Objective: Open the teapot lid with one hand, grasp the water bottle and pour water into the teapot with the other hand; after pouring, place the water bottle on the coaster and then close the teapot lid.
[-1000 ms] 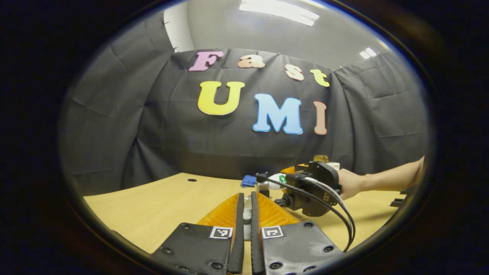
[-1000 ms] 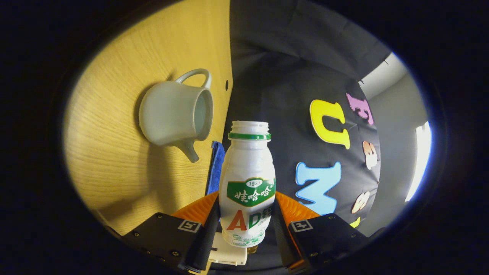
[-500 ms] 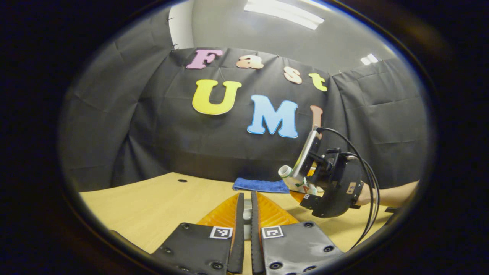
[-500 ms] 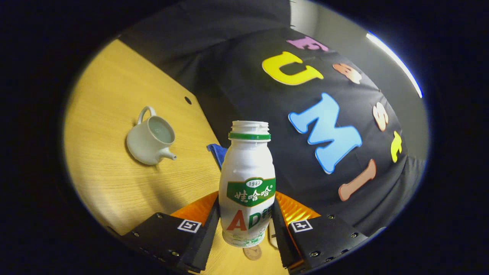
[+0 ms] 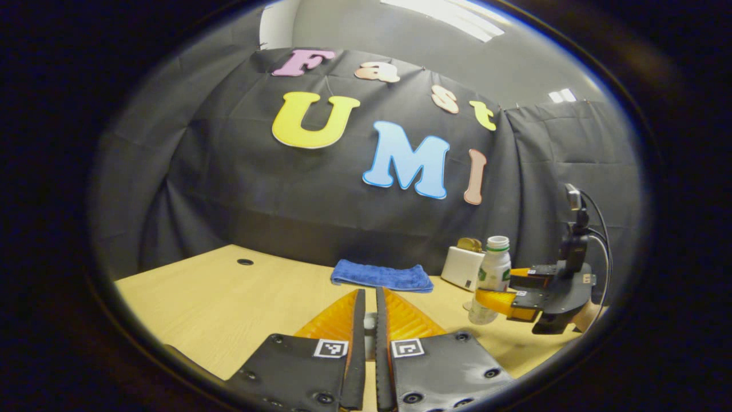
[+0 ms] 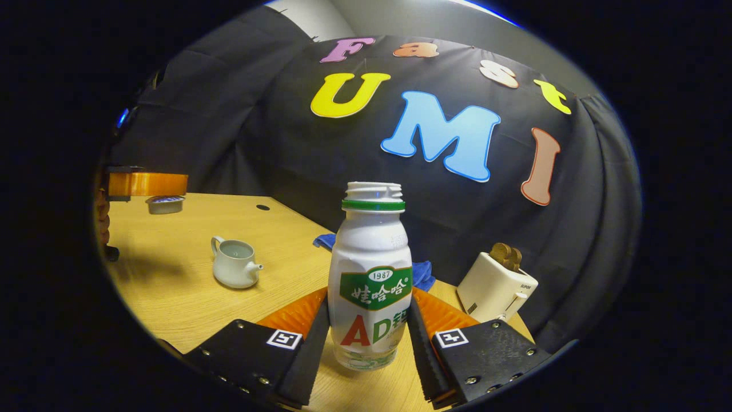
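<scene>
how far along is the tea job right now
Done: the teapot stands open on the table, its lid gripped in the left tongs. In hand: the right tongs hold the water bottle upright, low over the table. Left: release it on the coaster, then close the lid.

In the right gripper view, teapot (image 6: 234, 269) left of bottle (image 6: 372, 280), toaster (image 6: 496, 289) right, towel (image 6: 423, 273) behind.

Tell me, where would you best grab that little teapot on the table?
By the loop handle on the teapot, coming from the side opposite the spout. The pot stands upright and lidless with water likely inside, so a level side-on pinch of the handle should keep it from tipping. The round body looks too wide and smooth for tongs.
</scene>
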